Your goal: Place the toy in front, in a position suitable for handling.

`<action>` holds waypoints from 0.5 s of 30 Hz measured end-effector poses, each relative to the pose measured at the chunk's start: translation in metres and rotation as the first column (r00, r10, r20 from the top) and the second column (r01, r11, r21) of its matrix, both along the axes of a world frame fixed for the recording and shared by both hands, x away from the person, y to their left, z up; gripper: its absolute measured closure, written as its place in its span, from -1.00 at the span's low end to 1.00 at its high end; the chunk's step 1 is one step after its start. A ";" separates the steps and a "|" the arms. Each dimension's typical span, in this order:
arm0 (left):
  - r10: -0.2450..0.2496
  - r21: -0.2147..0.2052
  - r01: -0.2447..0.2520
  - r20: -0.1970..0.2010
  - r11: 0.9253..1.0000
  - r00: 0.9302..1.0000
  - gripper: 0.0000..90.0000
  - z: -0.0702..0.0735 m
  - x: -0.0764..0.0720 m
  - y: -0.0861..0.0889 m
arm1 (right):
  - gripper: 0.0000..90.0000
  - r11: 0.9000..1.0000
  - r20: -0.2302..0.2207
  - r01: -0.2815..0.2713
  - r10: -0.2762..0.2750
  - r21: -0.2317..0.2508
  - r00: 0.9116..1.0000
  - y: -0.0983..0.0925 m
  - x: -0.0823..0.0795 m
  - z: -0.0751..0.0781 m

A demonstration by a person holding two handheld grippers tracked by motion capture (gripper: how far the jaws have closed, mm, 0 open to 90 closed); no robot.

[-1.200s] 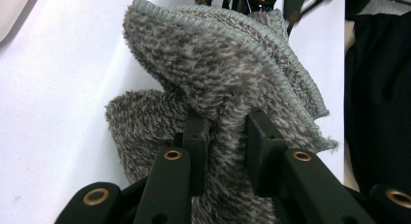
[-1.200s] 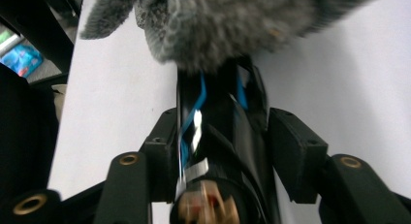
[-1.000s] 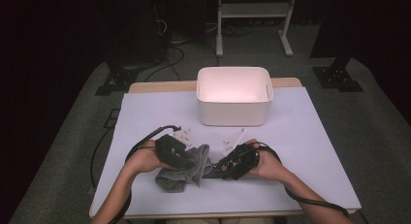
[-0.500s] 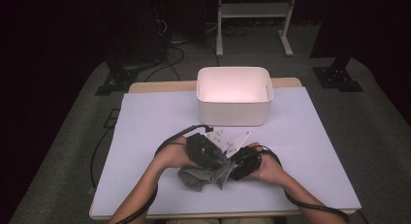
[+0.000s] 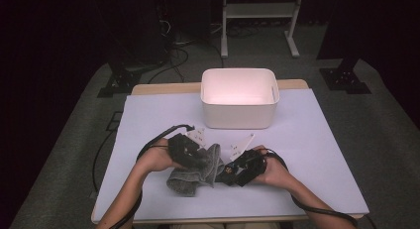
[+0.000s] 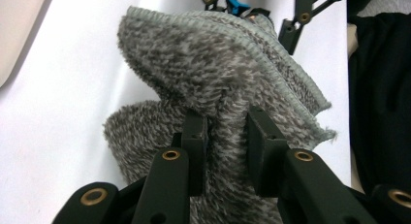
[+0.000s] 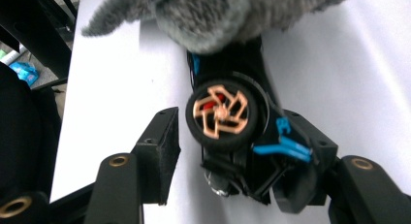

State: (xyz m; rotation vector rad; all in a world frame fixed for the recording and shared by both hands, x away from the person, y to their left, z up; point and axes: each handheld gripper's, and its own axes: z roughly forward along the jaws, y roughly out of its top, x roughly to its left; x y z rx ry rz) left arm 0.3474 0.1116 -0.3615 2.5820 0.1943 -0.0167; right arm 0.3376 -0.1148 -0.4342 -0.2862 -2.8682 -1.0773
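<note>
The left tongs [image 6: 223,136] pinch a fold of a fuzzy grey cloth [image 6: 218,69], pads sunk in its pile; its stitched hem curves just beyond them. The right tongs [image 7: 232,151] have just been opening; a black toy car [image 7: 237,136] with a copper-spoked rubber wheel sits between them, clear of the left pad; the other side is hidden. The cloth drapes the car's far end, on the white bench [image 5: 307,140].
</note>
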 end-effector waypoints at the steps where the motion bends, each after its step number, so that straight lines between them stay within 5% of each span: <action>1: -0.003 0.000 0.003 -0.004 1.000 1.000 0.60 -0.002 0.000 -0.001 | -0.07 1.000 -0.003 0.000 0.000 0.005 1.000 0.001 0.000 0.001; 15: -0.036 -0.052 0.033 -0.063 0.998 0.997 0.59 -0.009 -0.012 0.000 | -0.15 1.000 -0.025 -0.020 0.020 0.017 0.999 0.006 -0.004 0.004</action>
